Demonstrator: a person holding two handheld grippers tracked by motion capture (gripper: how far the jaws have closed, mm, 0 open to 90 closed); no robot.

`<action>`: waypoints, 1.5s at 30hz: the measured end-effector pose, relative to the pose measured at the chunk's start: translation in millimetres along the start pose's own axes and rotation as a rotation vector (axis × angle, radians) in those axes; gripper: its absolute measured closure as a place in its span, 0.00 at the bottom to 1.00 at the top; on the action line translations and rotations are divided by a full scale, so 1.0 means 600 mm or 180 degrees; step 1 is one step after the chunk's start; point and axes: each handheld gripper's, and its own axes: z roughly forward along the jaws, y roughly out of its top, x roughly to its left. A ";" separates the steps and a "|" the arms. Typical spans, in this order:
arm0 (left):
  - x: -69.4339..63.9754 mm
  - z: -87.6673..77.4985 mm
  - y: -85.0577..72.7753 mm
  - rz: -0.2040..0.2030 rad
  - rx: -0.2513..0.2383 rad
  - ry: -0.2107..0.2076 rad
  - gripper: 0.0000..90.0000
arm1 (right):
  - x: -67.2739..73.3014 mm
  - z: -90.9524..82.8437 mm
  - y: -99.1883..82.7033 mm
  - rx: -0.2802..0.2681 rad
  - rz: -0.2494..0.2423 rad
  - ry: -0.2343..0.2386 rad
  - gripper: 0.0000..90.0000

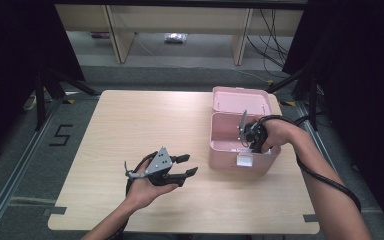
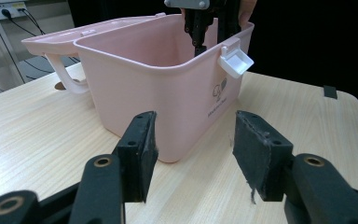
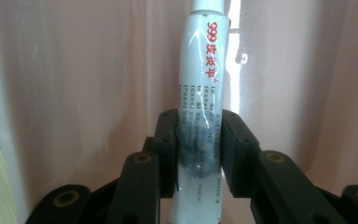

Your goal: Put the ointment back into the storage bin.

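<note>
White squeezable tube (red print, small grey text), slightly dented

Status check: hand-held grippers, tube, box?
Right hand-held gripper shut on tube, inside pink box. Left hand-held gripper open, empty. Nothing blocking.

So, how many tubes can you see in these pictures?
1. A white ointment tube with red print is clamped in the right tongs, inside the open pink storage box. Others may lie hidden on the box floor, which the pictures do not show.
</note>
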 end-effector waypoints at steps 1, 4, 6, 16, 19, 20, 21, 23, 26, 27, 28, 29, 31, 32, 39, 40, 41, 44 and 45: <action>0.000 0.000 0.000 -0.0003 -0.0002 0.0001 0.54 | 0.000 0.000 0.000 0.0000 0.0003 -0.0004 0.79; 0.000 0.000 0.001 -0.0005 -0.0002 0.0002 0.54 | -0.001 0.002 0.000 -0.0013 0.0019 0.0033 0.77; 0.001 0.000 0.000 -0.0005 0.0006 0.0004 0.54 | 0.002 0.002 0.000 -0.0040 0.0198 0.0092 0.74; 0.001 0.001 0.001 0.0011 0.0017 -0.0006 0.54 | -0.003 -0.014 -0.008 -0.0119 0.0311 -0.0092 0.72; 0.000 0.002 0.001 -0.0006 0.0003 -0.0014 0.54 | -0.001 -0.019 -0.009 -0.0135 0.0437 -0.0112 0.73; -0.001 0.003 0.002 -0.0012 0.0001 -0.0016 0.54 | -0.006 -0.020 -0.010 -0.0159 0.0315 -0.0154 0.73; -0.001 0.003 0.002 -0.0004 0.0004 -0.0020 0.54 | -0.007 -0.022 -0.011 -0.0156 0.0308 -0.0198 0.73; 0.000 0.004 0.003 0.0005 0.0017 -0.0023 0.55 | -0.007 -0.026 -0.014 -0.0180 0.0352 -0.0236 0.74; -0.002 0.008 0.002 -0.0006 -0.0001 -0.0052 0.55 | -0.008 -0.034 -0.018 -0.0224 0.0372 -0.0274 0.74; -0.003 0.009 0.002 -0.0004 -0.0003 -0.0061 0.55 | -0.006 -0.037 -0.019 -0.0239 0.0495 -0.0289 0.74; -0.003 0.011 0.002 -0.0006 -0.0009 -0.0069 0.55 | -0.005 -0.040 -0.020 -0.0229 0.0548 -0.0294 0.74; -0.003 0.012 0.003 -0.0012 -0.0010 -0.0067 0.56 | -0.010 -0.042 -0.022 -0.0283 0.0460 -0.0345 0.73; -0.003 0.016 0.005 -0.0009 -0.0015 -0.0085 0.56 | -0.003 -0.049 -0.026 -0.0259 0.0691 -0.0344 0.73; -0.003 0.019 0.005 -0.0006 -0.0062 -0.0128 0.57 | -0.006 -0.053 -0.029 -0.0271 0.0707 -0.0333 0.73; -0.007 0.027 0.012 -0.0002 -0.0042 -0.0168 0.62 | -0.012 -0.073 -0.051 -0.0547 0.1088 -0.0421 0.70; -0.008 0.028 0.013 -0.0013 -0.0043 -0.0163 0.63 | -0.012 -0.076 -0.055 -0.0573 0.1151 -0.0445 0.70; -0.009 0.029 0.013 -0.0030 -0.0088 -0.0182 0.65 | -0.013 -0.077 -0.057 -0.0580 0.1176 -0.0447 0.69; -0.011 0.029 0.014 -0.0042 -0.0067 -0.0177 0.68 | -0.010 -0.081 -0.063 -0.0602 0.1345 -0.0483 0.68; -0.012 0.029 0.015 -0.0058 -0.0078 -0.0194 0.70 | -0.009 -0.081 -0.066 -0.0627 0.1386 -0.0495 0.67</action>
